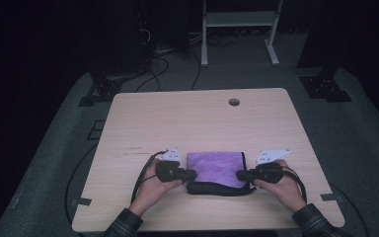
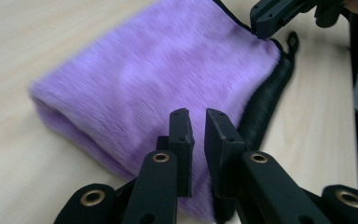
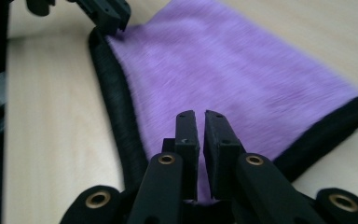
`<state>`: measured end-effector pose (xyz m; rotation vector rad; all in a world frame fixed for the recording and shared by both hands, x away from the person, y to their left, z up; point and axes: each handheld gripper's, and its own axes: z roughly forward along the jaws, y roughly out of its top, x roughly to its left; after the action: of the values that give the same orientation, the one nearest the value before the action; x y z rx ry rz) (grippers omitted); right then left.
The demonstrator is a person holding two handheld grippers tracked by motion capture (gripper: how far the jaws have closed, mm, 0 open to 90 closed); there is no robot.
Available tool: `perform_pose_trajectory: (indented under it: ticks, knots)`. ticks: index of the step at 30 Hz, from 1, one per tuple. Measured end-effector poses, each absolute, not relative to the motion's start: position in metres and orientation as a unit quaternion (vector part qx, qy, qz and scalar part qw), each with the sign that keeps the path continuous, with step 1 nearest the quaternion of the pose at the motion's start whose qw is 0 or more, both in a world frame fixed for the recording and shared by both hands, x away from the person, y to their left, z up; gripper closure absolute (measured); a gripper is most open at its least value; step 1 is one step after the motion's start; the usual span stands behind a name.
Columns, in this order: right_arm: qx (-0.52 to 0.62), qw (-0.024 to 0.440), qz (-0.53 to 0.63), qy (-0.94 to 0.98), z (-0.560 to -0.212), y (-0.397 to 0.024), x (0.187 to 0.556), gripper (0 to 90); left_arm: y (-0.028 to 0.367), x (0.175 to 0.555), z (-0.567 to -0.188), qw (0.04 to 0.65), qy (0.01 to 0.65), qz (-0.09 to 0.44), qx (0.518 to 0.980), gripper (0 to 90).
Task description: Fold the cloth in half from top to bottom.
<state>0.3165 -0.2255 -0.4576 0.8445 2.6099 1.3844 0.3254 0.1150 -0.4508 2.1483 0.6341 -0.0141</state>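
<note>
A folded purple towel (image 1: 214, 168) with a black underside lies near the front edge of the wooden table (image 1: 177, 118). My left gripper (image 1: 192, 174) is at the towel's near left corner, and its jaws stand almost together with the towel's (image 2: 158, 79) edge pinched between them (image 2: 198, 116). At the near right corner my right gripper (image 1: 240, 174) is closed the same way on the purple cloth (image 3: 242, 70), whose edge runs into the narrow slot between the jaws (image 3: 196, 116). Each gripper view shows the other gripper at the far corner: right gripper (image 2: 270, 16), left gripper (image 3: 107, 14).
A round cable hole (image 1: 234, 102) sits in the table's far right part. Bare wood surrounds the towel on all sides. Behind the table stand a white frame (image 1: 239, 29) and loose cables on a dark floor.
</note>
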Motion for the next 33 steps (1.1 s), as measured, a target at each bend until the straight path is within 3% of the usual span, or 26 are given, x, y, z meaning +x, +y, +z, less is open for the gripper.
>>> perform_pose_trajectory:
  ticks: [9, 13, 21, 27, 33]
  knots:
    - [0.245, 0.046, 0.406, 0.879, -0.469, -0.222, 0.295, 83.8, 0.119, 0.309, -0.463, 0.413, 0.252, -0.009, 0.875, 79.0]
    - [0.249, 0.055, 0.417, 0.872, -0.465, -0.224, 0.298, 70.4, 0.121, 0.308, -0.455, 0.421, 0.249, 0.006, 0.872, 70.6]
    - [0.307, 0.126, 0.439, 0.835, -0.463, -0.245, 0.316, 36.9, 0.142, 0.319, -0.451, 0.423, 0.275, 0.076, 0.86, 37.3]
    - [0.354, 0.17, 0.425, 0.816, -0.467, -0.266, 0.326, 27.1, 0.164, 0.325, -0.455, 0.404, 0.307, 0.117, 0.854, 22.9]
    - [0.379, 0.189, 0.399, 0.814, -0.471, -0.281, 0.331, 23.2, 0.191, 0.324, -0.455, 0.397, 0.334, 0.142, 0.843, 18.7]
